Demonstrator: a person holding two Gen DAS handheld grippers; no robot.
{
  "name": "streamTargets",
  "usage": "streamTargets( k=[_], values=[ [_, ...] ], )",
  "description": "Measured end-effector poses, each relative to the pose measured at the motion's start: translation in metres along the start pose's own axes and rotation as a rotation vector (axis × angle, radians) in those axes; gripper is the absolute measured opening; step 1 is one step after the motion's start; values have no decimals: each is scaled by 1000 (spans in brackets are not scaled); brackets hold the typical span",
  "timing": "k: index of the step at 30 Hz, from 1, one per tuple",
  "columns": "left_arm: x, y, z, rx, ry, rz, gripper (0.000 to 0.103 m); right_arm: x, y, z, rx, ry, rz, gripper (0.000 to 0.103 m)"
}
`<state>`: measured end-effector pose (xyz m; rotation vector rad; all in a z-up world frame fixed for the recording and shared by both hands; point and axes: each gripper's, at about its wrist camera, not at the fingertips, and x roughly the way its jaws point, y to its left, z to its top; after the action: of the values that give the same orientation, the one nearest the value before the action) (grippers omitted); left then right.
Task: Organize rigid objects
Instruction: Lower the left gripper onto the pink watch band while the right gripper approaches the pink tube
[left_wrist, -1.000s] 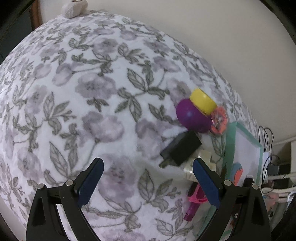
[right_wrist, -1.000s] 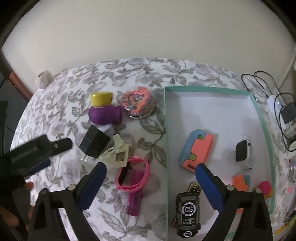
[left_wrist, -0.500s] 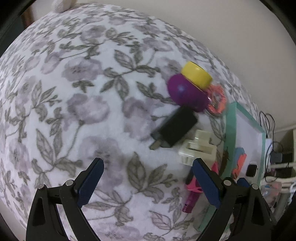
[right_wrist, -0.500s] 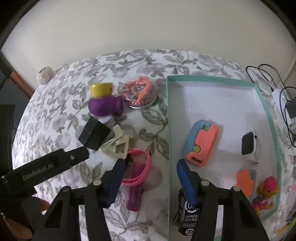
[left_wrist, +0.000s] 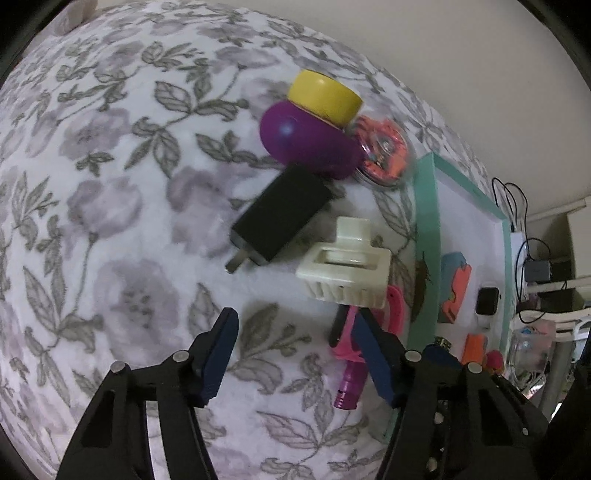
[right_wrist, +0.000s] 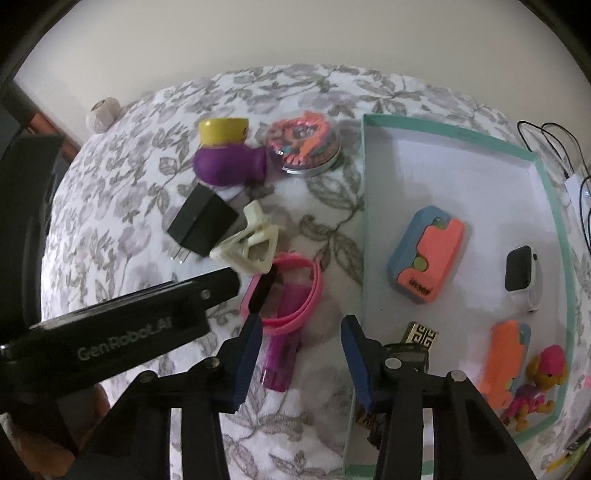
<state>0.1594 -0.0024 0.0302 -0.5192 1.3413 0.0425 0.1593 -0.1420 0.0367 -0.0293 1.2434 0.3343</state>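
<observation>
On the floral cloth lie a purple and yellow toy (left_wrist: 310, 136), a black charger plug (left_wrist: 280, 218), a cream clip (left_wrist: 347, 269), a pink wristband (right_wrist: 295, 288) and a purple lighter (right_wrist: 279, 358). My left gripper (left_wrist: 295, 317) hovers over bare cloth just in front of the plug and clip, its jaws closing with nothing between them. My right gripper (right_wrist: 301, 325) hangs above the wristband and lighter beside the box's left wall; its jaws are closing too, and the pads press on nothing. The left gripper's black housing (right_wrist: 129, 332) crosses the right wrist view.
A teal-rimmed white box (right_wrist: 364, 206) at the right holds a blue and orange toy (right_wrist: 428, 254), a smartwatch (right_wrist: 521, 273), another orange toy (right_wrist: 506, 354), a pink figure (right_wrist: 543, 384) and a key fob. A round patterned tin (right_wrist: 303, 147) sits behind. Cables run at the far right.
Both grippers' jaws have narrowed. My left gripper has moved closer to the plug and clip and reaches further into the right wrist view. The right gripper has barely moved.
</observation>
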Motion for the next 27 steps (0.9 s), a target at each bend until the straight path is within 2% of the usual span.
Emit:
streamTargets(
  k=[3, 9, 15, 16, 22, 27],
  values=[
    [4, -5, 1, 19, 7, -9, 59, 4, 3, -2, -20, 22, -1, 46],
    [14, -10, -1, 34, 33, -45, 51, 19, 7, -6, -33, 64, 0, 45],
    [18, -18, -1, 81, 24, -35, 50, 31, 11, -8, -44, 93, -2, 45],
    [19, -18, -1, 86, 21, -33, 46, 34, 11, -8, -44, 99, -4, 44],
    [23, -22, 0, 98, 4, -26, 45, 36, 14, -8, -44, 91, -14, 42],
    [23, -27, 0, 146, -12, 19, 44, 34, 8, -9, -53, 101, -18, 29]
  ],
)
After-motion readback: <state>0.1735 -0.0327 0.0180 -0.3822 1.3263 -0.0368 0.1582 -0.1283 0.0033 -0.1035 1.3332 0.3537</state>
